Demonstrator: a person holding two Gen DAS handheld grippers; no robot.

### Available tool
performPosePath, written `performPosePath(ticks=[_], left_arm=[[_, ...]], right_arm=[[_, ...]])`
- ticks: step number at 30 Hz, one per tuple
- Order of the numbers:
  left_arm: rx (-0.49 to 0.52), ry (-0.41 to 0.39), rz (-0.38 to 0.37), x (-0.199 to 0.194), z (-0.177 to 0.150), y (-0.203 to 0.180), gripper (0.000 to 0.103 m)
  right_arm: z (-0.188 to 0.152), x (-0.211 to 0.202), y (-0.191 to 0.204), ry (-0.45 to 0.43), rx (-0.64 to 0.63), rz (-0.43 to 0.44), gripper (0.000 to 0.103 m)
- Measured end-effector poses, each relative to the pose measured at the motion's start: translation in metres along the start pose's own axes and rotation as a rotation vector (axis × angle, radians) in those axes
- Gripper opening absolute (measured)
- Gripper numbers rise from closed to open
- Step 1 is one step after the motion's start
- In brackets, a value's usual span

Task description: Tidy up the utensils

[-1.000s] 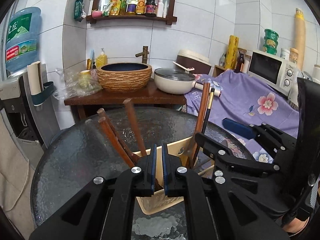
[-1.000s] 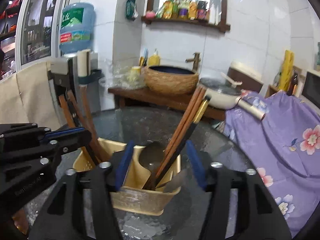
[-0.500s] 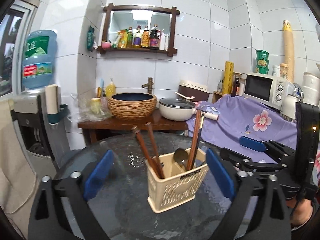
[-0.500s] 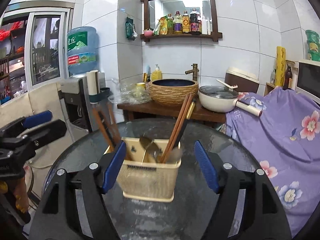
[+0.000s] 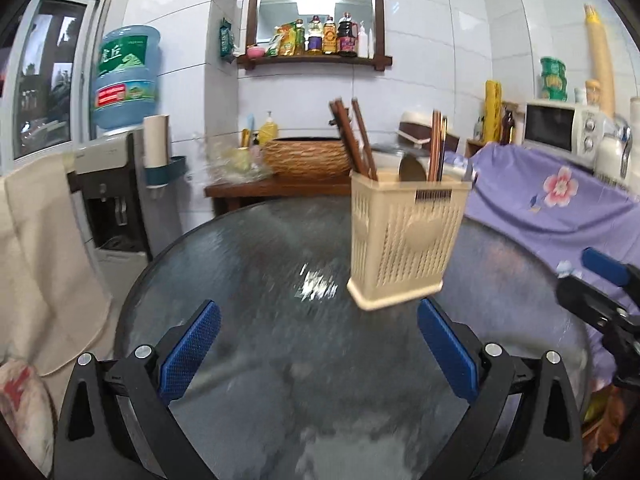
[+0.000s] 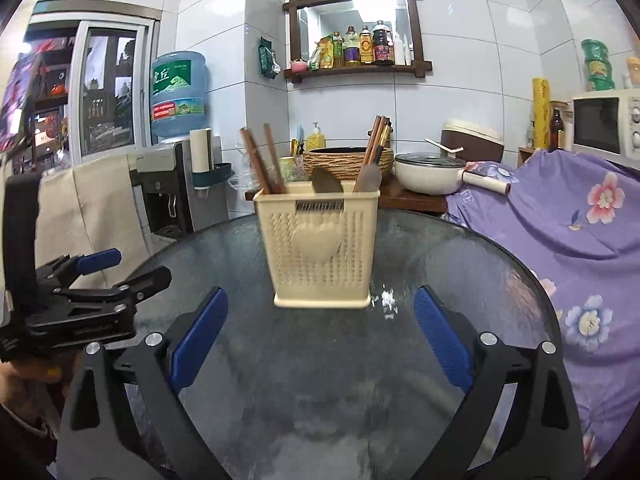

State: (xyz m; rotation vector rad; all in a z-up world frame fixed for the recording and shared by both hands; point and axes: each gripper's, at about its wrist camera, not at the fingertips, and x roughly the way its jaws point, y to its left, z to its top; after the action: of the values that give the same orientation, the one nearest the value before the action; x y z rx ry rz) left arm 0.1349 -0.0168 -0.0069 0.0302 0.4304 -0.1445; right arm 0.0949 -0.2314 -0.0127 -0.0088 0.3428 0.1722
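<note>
Left hand-held gripper [image 5: 318, 354]: jaws are spread wide with nothing between the blue pads; they have just been opening.
Right hand-held gripper [image 6: 320, 338]: jaws are likewise spread wide and have just been opening further; nothing is held between them.
Utensil holder [image 6: 318, 246]: a cream perforated basket is seen standing upright on the surface, ahead of both hand-held grippers and clear of their fingertips; from the right hand-held gripper it lies straight ahead, from the left one ahead and to the right.
Left chopsticks [image 6: 264, 160]: dark brown sticks are set in the holder's left end, long axis near vertical, tops tilted up and to the left.
Right chopsticks [image 6: 376, 146]: a bundle is set in the holder's right end, long axis steep, tops leaning up and to the right.
Spoon [image 6: 326, 182]: a dark bowl is seen rising above the rim between the two chopstick groups, pointing upward.
Surface [image 6: 440, 264]: a round textured glass top is seen under both hand-held grippers.
Purple floral cloth [image 6: 580, 220]: it is draped to the right of the right hand-held gripper, beyond the surface's edge.
</note>
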Motion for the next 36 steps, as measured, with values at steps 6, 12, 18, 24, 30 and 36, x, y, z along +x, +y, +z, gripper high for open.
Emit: performPosePath(ticks=[6, 12, 18, 24, 30, 36], left_arm=[[-0.026, 0.014, -0.018, -0.026, -0.030, 0.003, 0.097], [0.011, -0.001, -0.007, -0.049, -0.046, -0.003, 0.097], [0.000, -0.036, -0.016, -0.074, -0.056, -0.003, 0.097], [0.006, -0.066, -0.017, -0.096, -0.060, -0.005, 0.097], [0.035, -0.066, -0.008, -0.106, -0.068, -0.008, 0.097], [0.032, -0.063, -0.018, -0.106, -0.070, -0.008, 0.097]], right_arm=[[-0.036, -0.048, 0.006, -0.020, 0.009, -0.044, 0.097], [-0.050, -0.078, 0.005, -0.028, 0.025, -0.041, 0.097], [-0.056, -0.094, 0.013, -0.036, 0.015, -0.021, 0.097], [-0.058, -0.103, 0.020, -0.050, 0.005, -0.008, 0.097], [-0.061, -0.112, 0.020, -0.060, 0.005, -0.014, 0.097], [-0.061, -0.113, 0.021, -0.059, 0.008, -0.016, 0.097]])
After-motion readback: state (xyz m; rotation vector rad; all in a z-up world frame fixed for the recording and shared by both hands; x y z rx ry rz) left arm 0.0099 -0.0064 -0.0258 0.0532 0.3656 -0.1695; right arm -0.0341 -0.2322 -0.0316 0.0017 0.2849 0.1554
